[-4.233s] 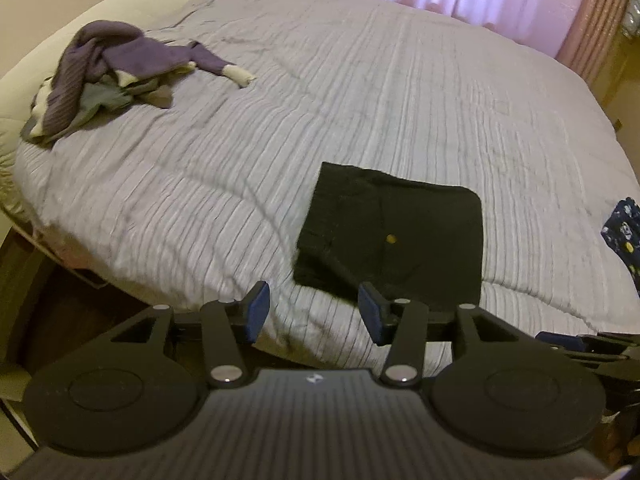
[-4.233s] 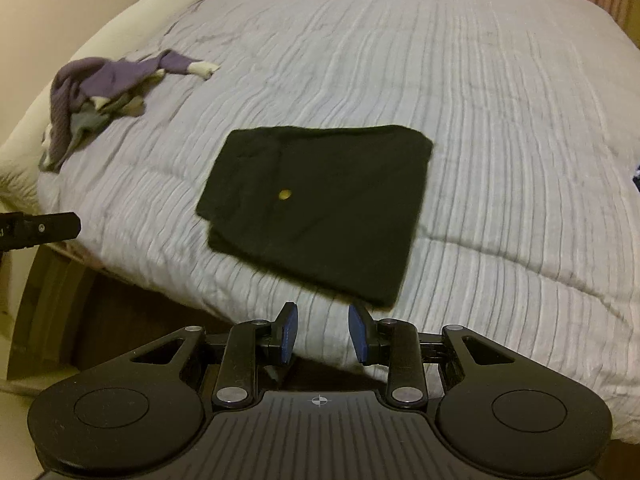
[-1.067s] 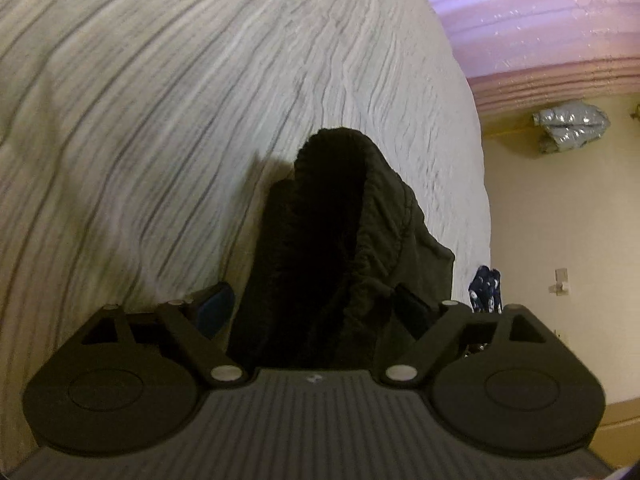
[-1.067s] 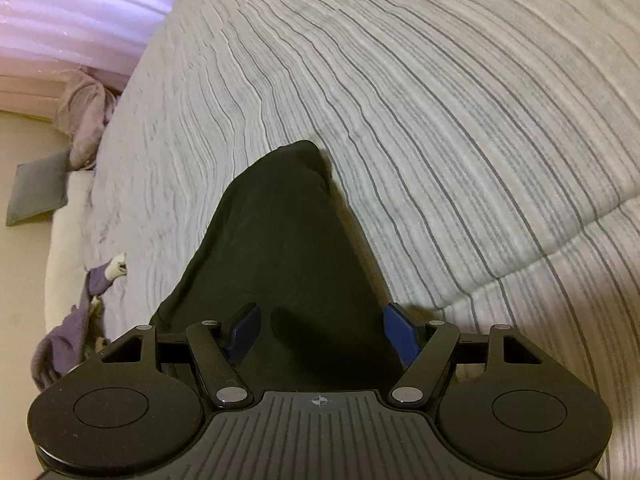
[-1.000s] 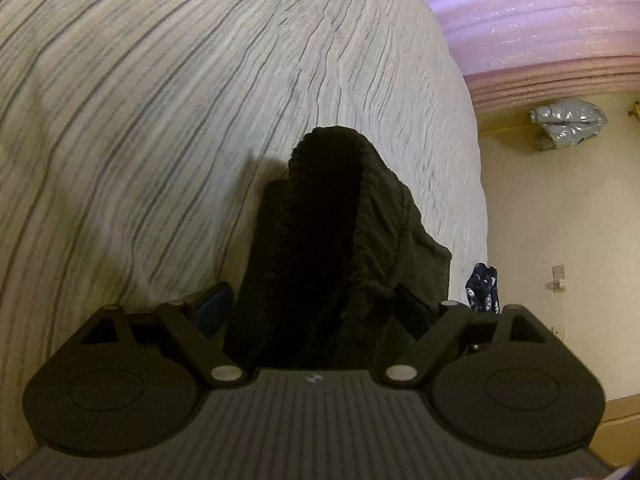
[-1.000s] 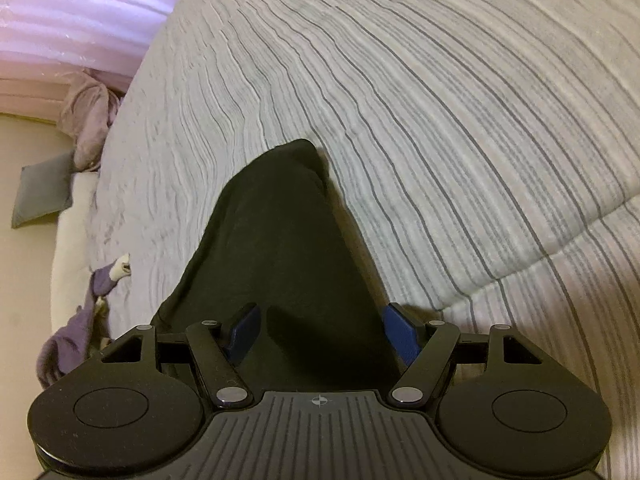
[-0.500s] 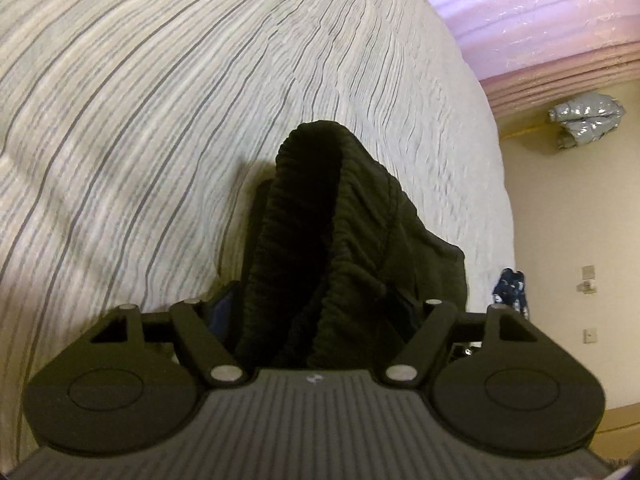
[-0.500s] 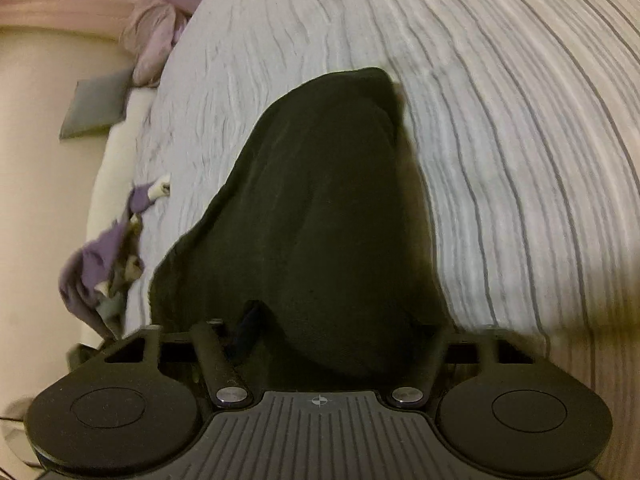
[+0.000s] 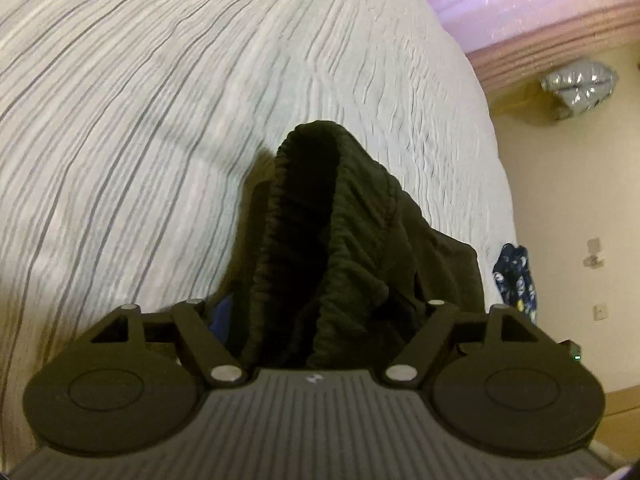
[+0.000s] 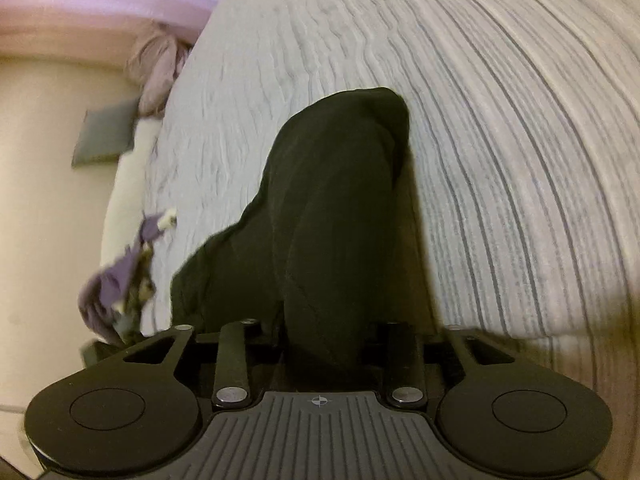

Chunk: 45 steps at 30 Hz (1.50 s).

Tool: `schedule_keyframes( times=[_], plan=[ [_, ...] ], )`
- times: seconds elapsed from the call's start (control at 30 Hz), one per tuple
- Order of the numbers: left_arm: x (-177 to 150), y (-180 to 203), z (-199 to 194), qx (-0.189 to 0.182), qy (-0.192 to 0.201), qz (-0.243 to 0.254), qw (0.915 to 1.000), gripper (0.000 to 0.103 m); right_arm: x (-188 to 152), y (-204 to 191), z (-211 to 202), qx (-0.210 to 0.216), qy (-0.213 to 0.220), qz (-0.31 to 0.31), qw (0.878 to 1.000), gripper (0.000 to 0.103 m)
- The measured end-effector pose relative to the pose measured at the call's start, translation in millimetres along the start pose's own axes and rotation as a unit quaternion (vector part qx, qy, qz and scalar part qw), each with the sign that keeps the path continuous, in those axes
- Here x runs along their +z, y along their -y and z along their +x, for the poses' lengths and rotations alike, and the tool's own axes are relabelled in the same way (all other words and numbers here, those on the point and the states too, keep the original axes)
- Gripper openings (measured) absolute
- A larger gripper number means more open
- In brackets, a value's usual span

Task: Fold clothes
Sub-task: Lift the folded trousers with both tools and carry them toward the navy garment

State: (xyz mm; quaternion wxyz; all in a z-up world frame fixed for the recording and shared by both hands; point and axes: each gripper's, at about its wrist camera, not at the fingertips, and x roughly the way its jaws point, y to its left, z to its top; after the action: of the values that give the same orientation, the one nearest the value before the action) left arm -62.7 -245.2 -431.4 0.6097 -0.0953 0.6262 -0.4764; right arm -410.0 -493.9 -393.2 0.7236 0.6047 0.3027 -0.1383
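A black folded garment with a ribbed elastic waistband (image 9: 320, 216) lies on the striped grey bedspread (image 9: 140, 100). My left gripper (image 9: 320, 312) is shut on the bunched waistband end, which fills the space between its fingers. My right gripper (image 10: 324, 340) is shut on the smooth opposite end of the same garment (image 10: 340, 200), lifting it off the bedspread (image 10: 500, 140). The fingertips of both grippers are mostly hidden by the cloth.
A heap of purple and grey clothes (image 10: 120, 280) lies near the bed's left edge. A dark blue patterned garment (image 9: 516, 280) hangs at the right edge. Pink curtains (image 9: 500, 4) and a lilac pillow (image 10: 160, 64) are at the far side.
Both grippers have closed from wide open onto the ends of the black garment, and the right one has lifted and swung, raising the cloth off the bed.
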Motion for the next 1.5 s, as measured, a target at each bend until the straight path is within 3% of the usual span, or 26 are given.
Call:
schedule_keyframes(
  times=[0.13,0.23,0.33,0.4,0.53,0.67,0.83,1.0,1.27,1.5],
  plan=[
    [6.0,3.5,3.7,0.003,-0.013,-0.001,0.9999,0.066,-0.7,1.9,14.3,-0.004,0.013,0.007,1.000,0.046],
    [6.6,21.3,7.2,0.012,-0.018,0.017,0.9996,0.058,-3.4,3.3,9.0,0.000,0.026,0.013,1.000,0.029],
    [11.0,40.4,11.2,0.015,-0.024,0.031,0.9991,0.053,-3.6,1.2,-4.7,0.014,0.031,0.008,0.999,0.025],
    [11.7,60.7,21.0,0.003,-0.034,0.045,0.9984,0.050,-2.3,2.0,-18.9,0.012,0.042,0.003,0.999,0.025],
    [19.0,120.1,65.1,-0.049,-0.050,0.088,0.9936,0.048,3.8,19.7,-73.0,0.011,0.108,0.024,0.994,0.024],
    [20.5,196.0,136.3,-0.102,-0.089,0.137,0.9812,0.048,7.7,45.1,-140.7,-0.002,0.181,0.042,0.983,0.024],
    [14.6,289.8,220.6,-0.153,-0.138,0.195,0.9589,0.048,6.2,82.3,-220.9,-0.024,0.269,0.081,0.959,0.024],
    [2.6,364.0,282.3,-0.176,-0.171,0.231,0.9415,0.047,5.9,114.7,-278.1,-0.033,0.336,0.113,0.935,0.024],
    [-0.2,472.6,342.6,-0.202,-0.194,0.276,0.9192,0.047,21.8,144.9,-349.8,-0.026,0.397,0.140,0.907,0.024],
    [10.5,558.6,401.0,-0.225,-0.189,0.305,0.9060,0.047,87.9,172.7,-423.5,-0.022,0.434,0.123,0.892,0.024]
  ],
)
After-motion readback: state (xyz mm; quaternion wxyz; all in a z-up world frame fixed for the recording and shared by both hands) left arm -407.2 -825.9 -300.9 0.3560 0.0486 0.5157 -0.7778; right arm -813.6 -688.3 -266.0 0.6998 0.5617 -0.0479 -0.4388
